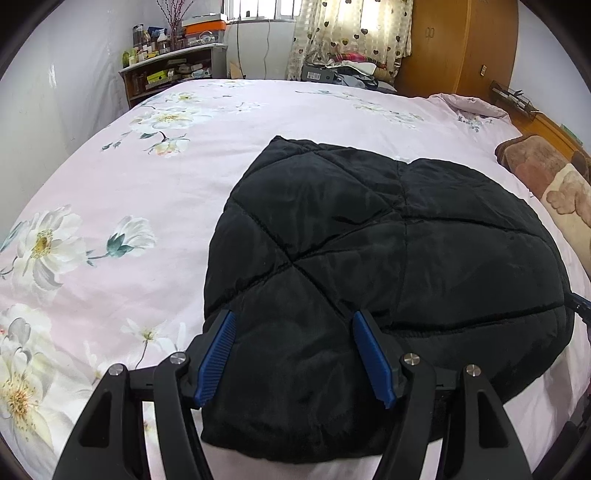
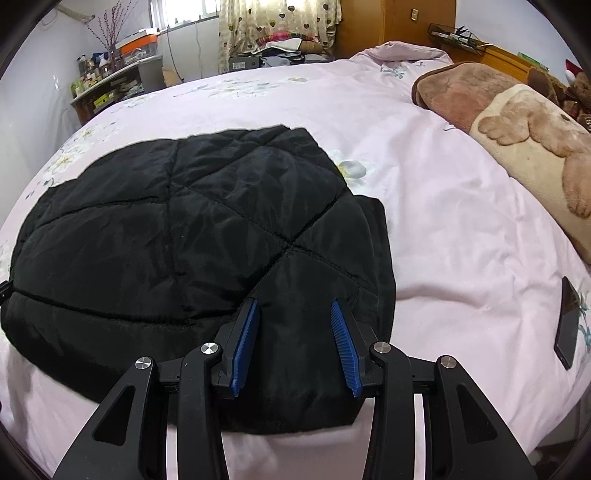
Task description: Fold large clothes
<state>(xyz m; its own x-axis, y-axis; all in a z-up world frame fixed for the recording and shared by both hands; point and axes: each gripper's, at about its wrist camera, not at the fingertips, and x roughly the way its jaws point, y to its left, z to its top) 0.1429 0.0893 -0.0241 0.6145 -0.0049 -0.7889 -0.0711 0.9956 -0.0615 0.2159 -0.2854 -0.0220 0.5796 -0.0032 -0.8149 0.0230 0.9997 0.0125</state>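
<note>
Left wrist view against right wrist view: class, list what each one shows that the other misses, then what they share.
Only the left wrist view shows the large white flowers printed on the near sheet, and the left gripper, open over the jacket's near edge.

Only the right wrist view shows the dark phone lying flat on the bed, and the right gripper, open over the jacket.

Both show the folded black quilted jacket on the pink sheet, the brown bear blanket, the cluttered shelf and the heart-print curtain.
</note>
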